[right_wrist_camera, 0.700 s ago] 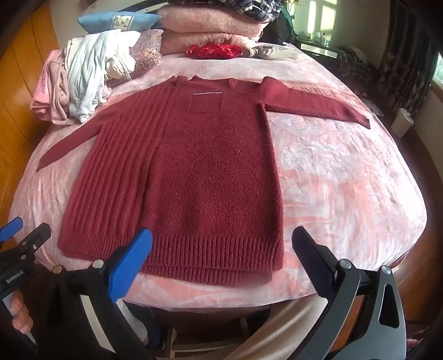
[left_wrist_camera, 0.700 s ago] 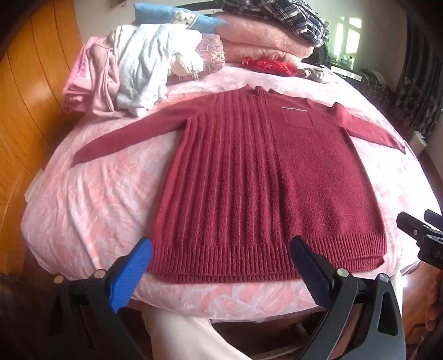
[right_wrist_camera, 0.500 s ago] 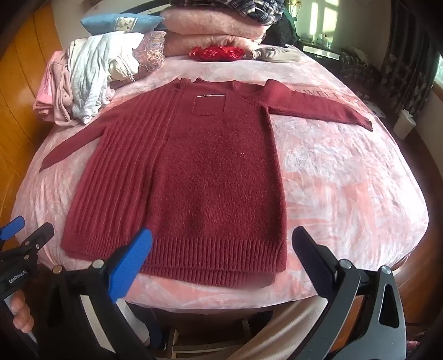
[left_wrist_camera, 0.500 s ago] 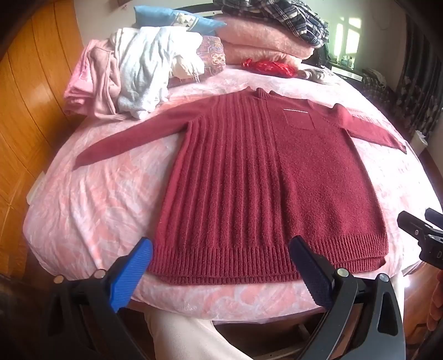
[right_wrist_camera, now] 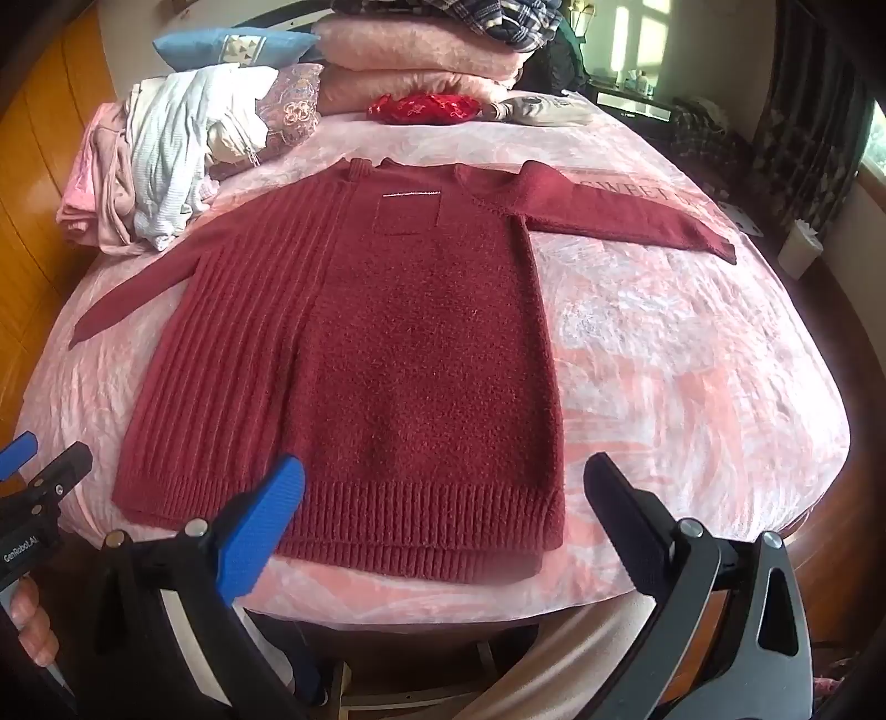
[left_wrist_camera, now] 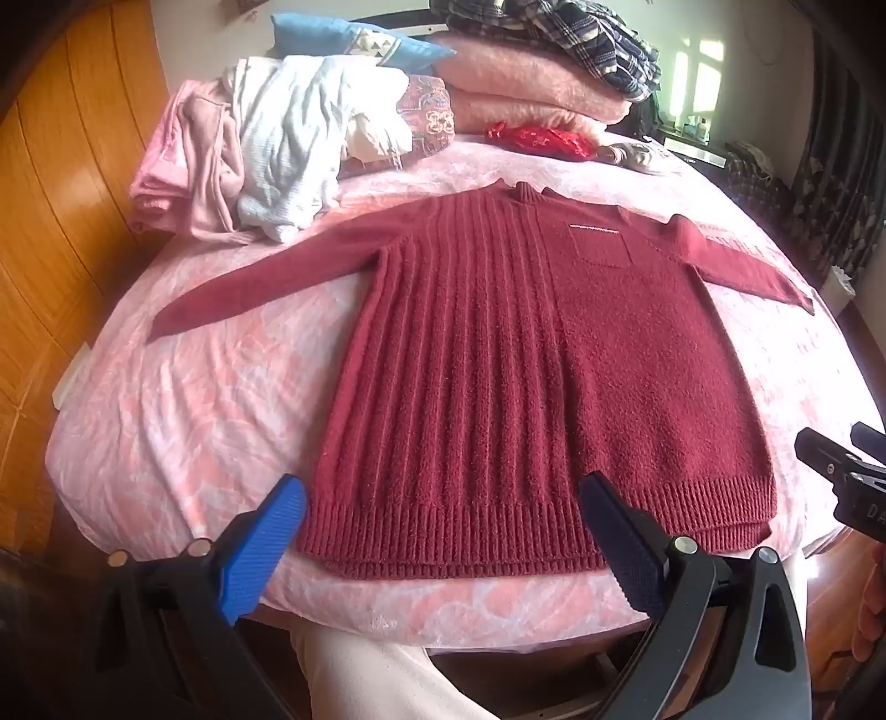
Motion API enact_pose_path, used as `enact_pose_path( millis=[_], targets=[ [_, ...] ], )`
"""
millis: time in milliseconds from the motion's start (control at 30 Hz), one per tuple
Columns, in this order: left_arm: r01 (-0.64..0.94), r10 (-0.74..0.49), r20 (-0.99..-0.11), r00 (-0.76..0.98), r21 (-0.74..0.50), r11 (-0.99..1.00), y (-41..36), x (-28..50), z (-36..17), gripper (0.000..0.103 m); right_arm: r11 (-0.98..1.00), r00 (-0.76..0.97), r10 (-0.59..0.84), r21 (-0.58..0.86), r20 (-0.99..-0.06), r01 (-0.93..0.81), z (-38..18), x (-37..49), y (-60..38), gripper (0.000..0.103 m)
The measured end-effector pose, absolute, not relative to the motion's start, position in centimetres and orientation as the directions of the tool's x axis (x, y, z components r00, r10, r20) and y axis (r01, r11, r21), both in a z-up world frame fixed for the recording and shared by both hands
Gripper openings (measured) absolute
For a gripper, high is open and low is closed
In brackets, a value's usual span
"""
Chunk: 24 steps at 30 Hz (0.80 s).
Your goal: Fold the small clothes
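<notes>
A dark red knit sweater (left_wrist_camera: 531, 376) lies flat on the pink bedspread (left_wrist_camera: 210, 421), sleeves spread to both sides, hem toward me. It also shows in the right wrist view (right_wrist_camera: 398, 354). My left gripper (left_wrist_camera: 443, 531) is open and empty, hovering just in front of the hem's left half. My right gripper (right_wrist_camera: 443, 509) is open and empty, in front of the hem's right half. Each gripper shows at the edge of the other's view: the right one (left_wrist_camera: 841, 476), the left one (right_wrist_camera: 39, 493).
A pile of pink and white clothes (left_wrist_camera: 260, 155) lies at the back left. Folded pink blankets (left_wrist_camera: 526, 94), a blue pillow (left_wrist_camera: 354, 44) and a red item (left_wrist_camera: 540, 141) lie at the back. A wooden wall (left_wrist_camera: 55, 221) stands left. The bed's front edge (left_wrist_camera: 443, 615) is close below the grippers.
Both grippers have moved slightly forward and up over the bed's front edge. The sweater has not moved. Both jaws stay open.
</notes>
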<state>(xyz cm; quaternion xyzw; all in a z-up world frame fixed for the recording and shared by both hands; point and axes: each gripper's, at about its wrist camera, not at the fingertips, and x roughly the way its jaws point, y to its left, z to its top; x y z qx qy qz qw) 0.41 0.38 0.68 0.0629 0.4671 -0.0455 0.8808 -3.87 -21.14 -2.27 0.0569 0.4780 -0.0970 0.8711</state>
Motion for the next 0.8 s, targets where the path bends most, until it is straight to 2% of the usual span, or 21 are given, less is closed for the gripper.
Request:
enact_pose_path(
  millis=[800],
  targets=[
    [0.137, -0.020, -0.824, 0.566, 0.070, 0.988, 0.57, 0.69, 0.77, 0.099, 0.976, 0.523, -0.121, -0.006, -0.844, 0.216, -2.42, -3.87, -20.77, 0.100]
  ],
)
